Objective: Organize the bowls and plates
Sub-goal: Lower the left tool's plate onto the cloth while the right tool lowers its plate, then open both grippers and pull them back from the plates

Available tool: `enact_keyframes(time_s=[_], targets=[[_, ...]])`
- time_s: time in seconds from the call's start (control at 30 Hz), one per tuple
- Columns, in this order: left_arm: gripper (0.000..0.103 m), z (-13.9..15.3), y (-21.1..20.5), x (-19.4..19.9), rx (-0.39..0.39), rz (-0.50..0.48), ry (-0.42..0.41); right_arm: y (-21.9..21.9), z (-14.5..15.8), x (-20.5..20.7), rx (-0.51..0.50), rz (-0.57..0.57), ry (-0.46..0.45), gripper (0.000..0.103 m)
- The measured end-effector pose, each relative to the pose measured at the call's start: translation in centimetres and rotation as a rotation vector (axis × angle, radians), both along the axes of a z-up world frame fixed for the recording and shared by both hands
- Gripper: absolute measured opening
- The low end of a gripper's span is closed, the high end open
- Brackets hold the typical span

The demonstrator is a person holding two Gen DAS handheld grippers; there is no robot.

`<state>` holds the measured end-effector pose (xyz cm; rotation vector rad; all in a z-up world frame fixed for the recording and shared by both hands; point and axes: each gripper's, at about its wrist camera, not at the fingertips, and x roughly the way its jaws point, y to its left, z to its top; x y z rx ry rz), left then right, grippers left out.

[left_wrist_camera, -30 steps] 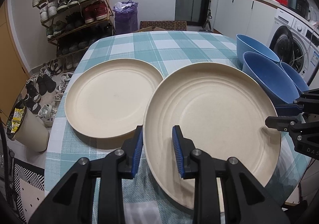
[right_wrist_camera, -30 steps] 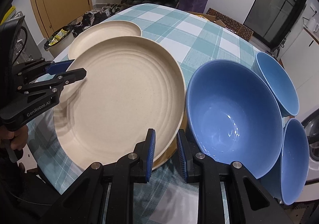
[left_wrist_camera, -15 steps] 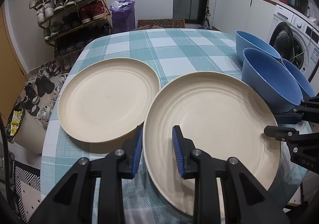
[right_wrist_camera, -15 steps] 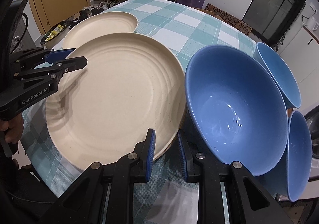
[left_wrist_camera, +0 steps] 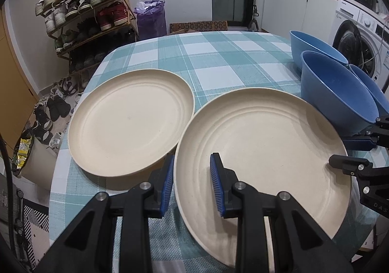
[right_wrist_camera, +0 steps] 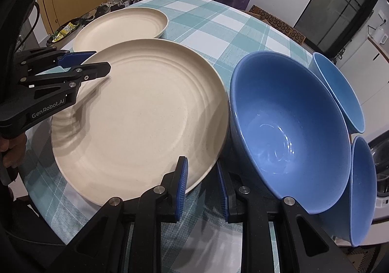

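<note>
Both grippers pinch the near plate (left_wrist_camera: 262, 151): left gripper (left_wrist_camera: 192, 183) on its left rim, right gripper (right_wrist_camera: 203, 188) on its right rim. Stacking step, seemingly; next, carry it onto the far plate (left_wrist_camera: 128, 122), left of the bowls (right_wrist_camera: 287, 127).

"GenRobot.AI" in pale letters runs along the black body of the left gripper (right_wrist_camera: 97, 64), seen in the right wrist view at the frame's left edge. In the left wrist view, the right gripper (left_wrist_camera: 340, 151) shows only "DAS" on its black body at the far right edge; the rest is cut off by the frame. Washing machine (left_wrist_camera: 359, 37) has a small brand mark on its top panel & a label on its front, both too small to read. Doormat (left_wrist_camera: 199, 26) bears a repeating ring pattern, no legible words. Nothing else readable.
</note>
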<state>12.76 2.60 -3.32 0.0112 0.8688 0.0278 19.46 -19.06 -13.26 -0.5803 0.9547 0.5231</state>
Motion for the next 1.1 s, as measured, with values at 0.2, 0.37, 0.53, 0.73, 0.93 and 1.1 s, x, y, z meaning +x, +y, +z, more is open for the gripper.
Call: enact_keyframes(time_s=[0.2, 0.37, 0.53, 0.73, 0.93, 1.1], targets=[[0.031, -0.1, 0.0, 0.1, -0.001, 0.002, 0.007, 0.1, -0.1, 0.0, -0.008, 0.000, -0.007, 0.024], [0.037, 0.3, 0.4, -0.3, -0.043, -0.008, 0.002, -0.2, 0.5, -0.1, 0.020, 0.007, -0.005, 0.027], [0.044, 1.1, 0.2, -0.9, -0.051, -0.029, -0.016, 0.0, 1.3, -0.4, 0.054, 0.025, 0.002, 0.030], [0.054, 1.9, 0.7, -1.6, -0.057, -0.017, -0.039, 0.3, 1.8, -0.3, 0.100, 0.034, 0.020, 0.045], [0.066, 2.5, 1.9, -2.1, -0.089, 0.012, -0.054, 0.6, 2.7, -0.7, 0.161, 0.068, 0.029, 0.057], [0.092, 3.4, 3.1, -2.8, -0.109, 0.051, -0.091, 1.3, 3.8, -1.1, 0.202, 0.094, 0.002, 0.075]])
